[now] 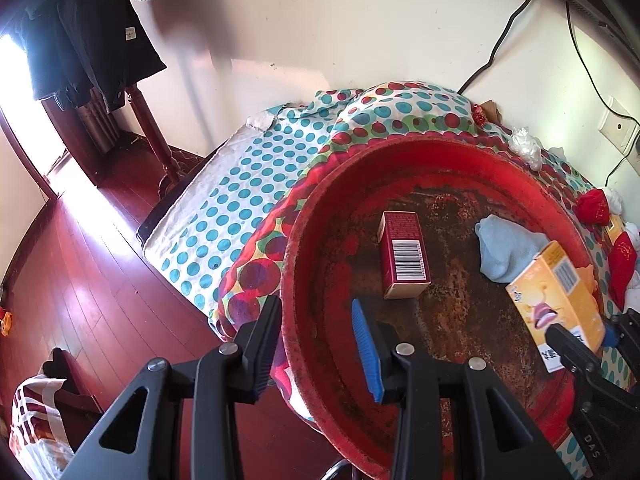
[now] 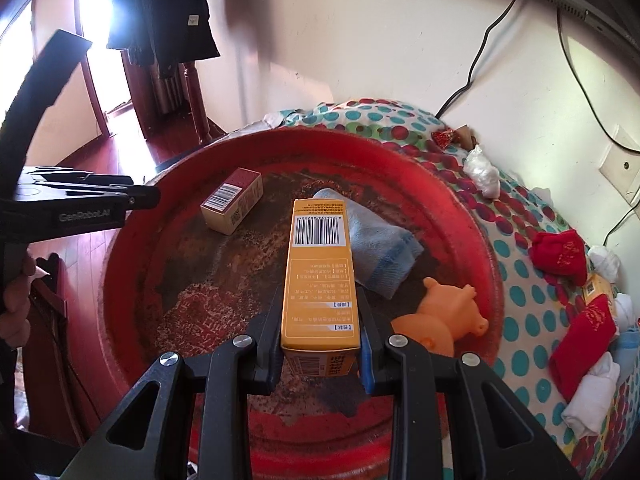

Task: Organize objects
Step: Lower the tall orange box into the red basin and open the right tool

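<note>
A worn red round basin [image 1: 320,216] [image 2: 132,216] sits on a polka-dot cloth. In it lie a dark red box with a barcode [image 1: 404,260] [image 2: 232,200], a folded light-blue cloth [image 1: 506,250] [image 2: 380,248] and an orange toy pig [image 2: 444,316]. My right gripper [image 2: 320,324] is shut on an orange box [image 2: 318,276] [image 1: 558,300] and holds it above the basin's near side. My left gripper [image 1: 316,336] is open and empty, astride the basin's left rim; it also shows at the left of the right wrist view [image 2: 132,196].
The polka-dot cloth [image 1: 224,208] covers a low surface against a white wall. Red and white socks [image 2: 560,256] and a crumpled plastic bag [image 2: 482,172] lie right of the basin. Black cables [image 1: 496,40] hang on the wall. A red wooden floor [image 1: 80,272] and a bag [image 1: 36,424] are at left.
</note>
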A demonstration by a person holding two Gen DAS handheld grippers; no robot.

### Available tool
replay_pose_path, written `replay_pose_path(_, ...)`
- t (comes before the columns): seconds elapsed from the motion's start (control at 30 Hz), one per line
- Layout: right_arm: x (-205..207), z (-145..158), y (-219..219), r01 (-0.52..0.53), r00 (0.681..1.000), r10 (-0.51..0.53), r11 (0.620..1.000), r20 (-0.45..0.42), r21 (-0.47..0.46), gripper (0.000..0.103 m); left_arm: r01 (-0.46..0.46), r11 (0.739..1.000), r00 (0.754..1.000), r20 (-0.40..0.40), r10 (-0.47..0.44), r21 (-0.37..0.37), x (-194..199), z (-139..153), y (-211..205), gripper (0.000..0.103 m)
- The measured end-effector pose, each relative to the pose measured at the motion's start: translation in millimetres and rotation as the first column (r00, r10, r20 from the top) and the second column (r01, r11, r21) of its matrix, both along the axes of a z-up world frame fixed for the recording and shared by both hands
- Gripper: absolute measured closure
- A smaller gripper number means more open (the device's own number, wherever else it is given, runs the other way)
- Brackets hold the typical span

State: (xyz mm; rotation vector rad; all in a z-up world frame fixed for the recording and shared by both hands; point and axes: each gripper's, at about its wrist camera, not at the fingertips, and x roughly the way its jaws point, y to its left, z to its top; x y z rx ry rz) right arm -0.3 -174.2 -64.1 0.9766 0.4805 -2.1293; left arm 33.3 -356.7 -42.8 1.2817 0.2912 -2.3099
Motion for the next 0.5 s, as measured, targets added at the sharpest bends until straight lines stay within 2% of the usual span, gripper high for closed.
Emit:
replay_pose_path(0.37, -5.0, -8.9, -9.7, -0.003, 1.000, 0.003, 1.000, 0.012, 0.015, 0.075, -0.002, 1.000, 1.000, 0.015, 0.002, 0.009, -0.5, -4.9, -1.6, 0.066)
replay_pose_path(0.5, -4.5, -8.7, -10.0, -0.005, 1.000, 0.005, 1.000, 0.011, 0.014, 0.072, -0.004, 1.000, 1.000, 0.022, 0.003, 0.019, -1.1, -7.5, -2.9, 0.066)
